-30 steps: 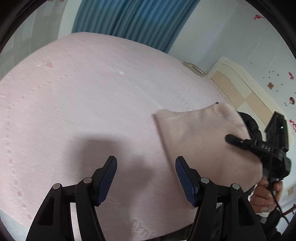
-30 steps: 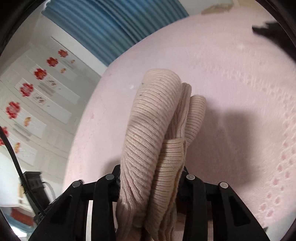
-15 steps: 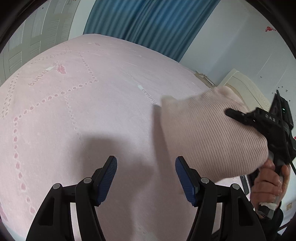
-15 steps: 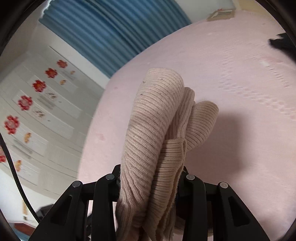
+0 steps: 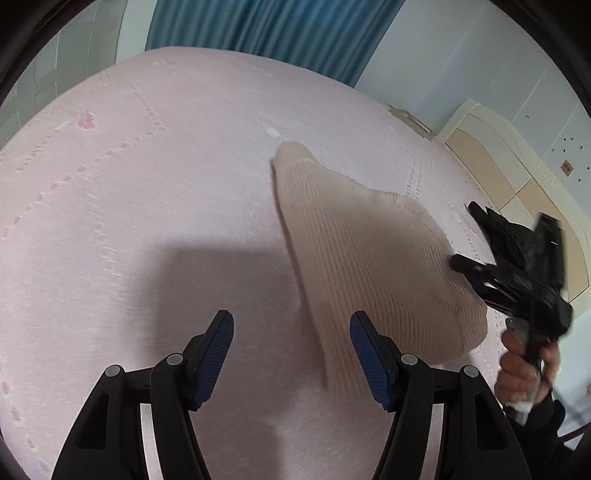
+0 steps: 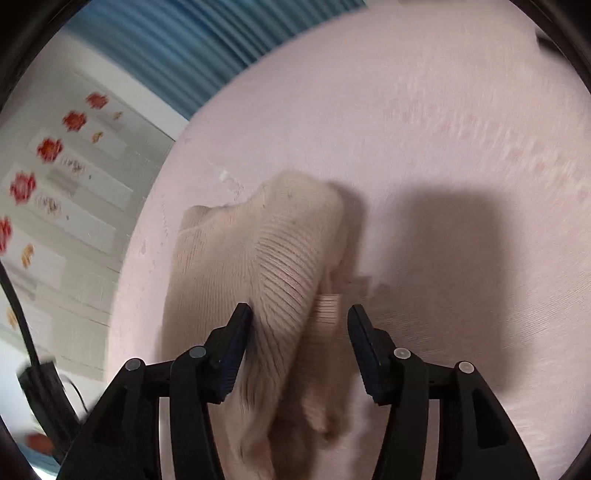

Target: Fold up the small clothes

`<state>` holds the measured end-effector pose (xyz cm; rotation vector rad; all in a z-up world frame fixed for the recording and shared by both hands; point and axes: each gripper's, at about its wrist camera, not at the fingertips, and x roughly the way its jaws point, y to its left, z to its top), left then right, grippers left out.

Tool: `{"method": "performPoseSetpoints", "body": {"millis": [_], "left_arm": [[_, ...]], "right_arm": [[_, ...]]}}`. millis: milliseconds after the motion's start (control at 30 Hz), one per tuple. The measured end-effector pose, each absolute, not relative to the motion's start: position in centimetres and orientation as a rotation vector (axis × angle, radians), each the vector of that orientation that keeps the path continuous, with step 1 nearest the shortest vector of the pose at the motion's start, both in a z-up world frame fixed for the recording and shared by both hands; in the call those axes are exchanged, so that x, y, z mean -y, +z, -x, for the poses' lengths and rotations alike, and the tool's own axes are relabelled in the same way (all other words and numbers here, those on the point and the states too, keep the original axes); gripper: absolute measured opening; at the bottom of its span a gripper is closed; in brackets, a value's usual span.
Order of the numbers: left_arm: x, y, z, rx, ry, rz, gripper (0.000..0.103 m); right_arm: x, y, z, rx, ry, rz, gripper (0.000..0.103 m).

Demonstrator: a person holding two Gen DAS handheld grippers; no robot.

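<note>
The right gripper [image 6: 299, 328] has just been opening; its jaws stand apart with the folded knit [image 6: 258, 266] between them, slipping loose onto the pink bed [image 6: 443, 147]. The left gripper [image 5: 291, 332] hangs open and empty, the knit [image 5: 369, 258] just right of it.

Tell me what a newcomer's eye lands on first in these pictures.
First, the beige ribbed knit garment, lying bunched on the pink bedspread, between the pads of the right gripper; its jaws have just been opening and the right pad stands clear of the cloth. Next, the left gripper, open and empty over bare bedspread left of the garment. Behind the bed hangs a blue curtain.
</note>
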<state>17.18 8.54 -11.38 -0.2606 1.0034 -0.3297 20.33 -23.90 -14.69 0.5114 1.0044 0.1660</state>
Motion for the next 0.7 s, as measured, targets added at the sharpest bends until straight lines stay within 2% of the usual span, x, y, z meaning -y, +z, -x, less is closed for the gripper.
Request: {"method": "performPoseSetpoints", "body": {"millis": [200,267,367,400,500,567,700], "left_arm": [[-6.5,-11.9,-18.4,-1.021,-0.331,0.301,0.064],[-6.2,-11.8,-19.2,-1.024,-0.329,0.328,0.063],[-5.8,-11.4,-19.8,-1.014,-0.312,0.325,0.063],[-5.8,-11.3,-20.0,-1.011,-0.306,0.318,0.063],[-5.6,-10.8,-20.3,-0.996,-0.311,0.31,0.063],[-5.4,-10.7,-20.6,-0.987,-0.312,0.301,0.064],[-4.7,-11.2,-21.8,-0.996,-0.302,0.301,0.064]], "right_arm": [[22.3,-12.2,-19.9,-0.909,0.182,-0.347,0.054],[21.3,-12.8,-21.2,-0.936,0.18,-0.323,0.052],[20.6,-14.6,-23.4,-1.004,0.158,-0.294,0.029],[20.6,-14.5,-23.6,-0.994,0.17,-0.299,0.013],[20.8,-11.1,-21.6,-0.792,0.282,-0.302,0.012],[21.6,-10.7,-20.9,-0.745,0.296,-0.321,0.012],[22.3,-15.8,-23.2,-0.965,0.179,-0.271,0.015]]}}
